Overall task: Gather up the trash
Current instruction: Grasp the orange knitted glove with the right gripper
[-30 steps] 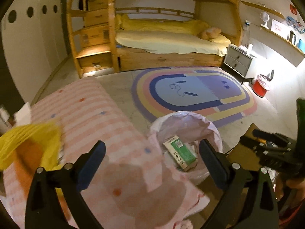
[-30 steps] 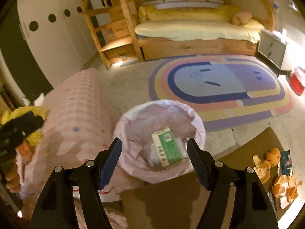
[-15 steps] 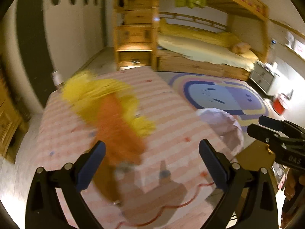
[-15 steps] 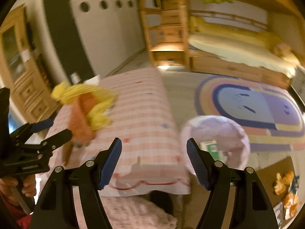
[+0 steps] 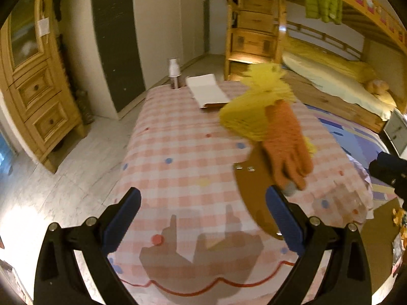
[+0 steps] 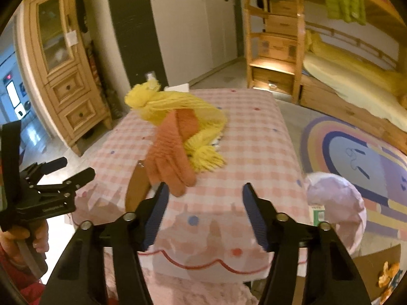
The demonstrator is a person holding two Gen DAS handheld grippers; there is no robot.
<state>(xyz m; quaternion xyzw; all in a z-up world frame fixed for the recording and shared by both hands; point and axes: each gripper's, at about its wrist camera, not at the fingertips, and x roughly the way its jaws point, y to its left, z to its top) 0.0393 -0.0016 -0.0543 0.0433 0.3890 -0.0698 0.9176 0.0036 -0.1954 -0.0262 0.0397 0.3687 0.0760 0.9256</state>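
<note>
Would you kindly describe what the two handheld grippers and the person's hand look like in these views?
Both the left gripper and right gripper are matte black scissor-like frames with silver pivot bolts and blue ribbed fingers. Seen from the right wrist camera, the left gripper's body carries small white lettering, too blurred to read. A bare hand grips its handle, with a red sleeve below.
</note>
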